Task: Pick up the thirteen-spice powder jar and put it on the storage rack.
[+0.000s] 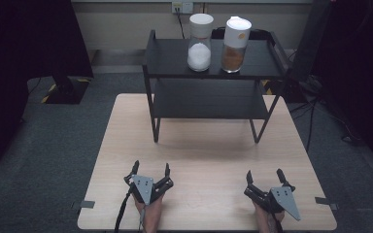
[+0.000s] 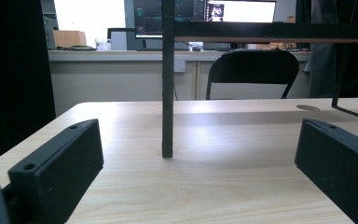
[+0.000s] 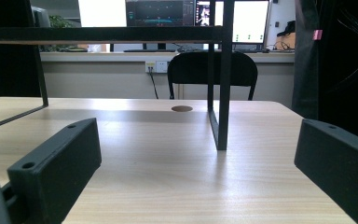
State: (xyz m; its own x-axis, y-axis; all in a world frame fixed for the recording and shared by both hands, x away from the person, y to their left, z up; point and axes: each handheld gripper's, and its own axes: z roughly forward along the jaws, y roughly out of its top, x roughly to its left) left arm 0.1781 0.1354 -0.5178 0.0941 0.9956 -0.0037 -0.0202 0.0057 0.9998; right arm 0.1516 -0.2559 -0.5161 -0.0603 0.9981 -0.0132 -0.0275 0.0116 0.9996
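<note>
Two grippers — left gripper (image 1: 150, 171), right gripper (image 1: 264, 175) — rest wide open, empty; at twelve o'clock, a careless reach could topple the shelf's (image 1: 175, 58) tall jars (image 1: 199, 43).

Left gripper (image 1: 151, 170): held low at the near left, jaws spread wide apart with nothing between them, tips directed forward. Grey three-cornered plate (image 1: 144, 187) on top, apex toward the person. Left hand (image 1: 149, 213) gripping from behind, entering from the bottom edge; cable (image 1: 122, 211) trailing back on its left.

Right gripper (image 1: 264, 174): held low at the near right, jaws likewise spread wide and empty, angled slightly to the left. Grey plate (image 1: 285, 201) on top. Right hand (image 1: 267, 219) gripping from behind.

Both grippers level with each other, well apart.

In each gripper view: own black jaws rising at the lower corners, wide gap between.
</note>
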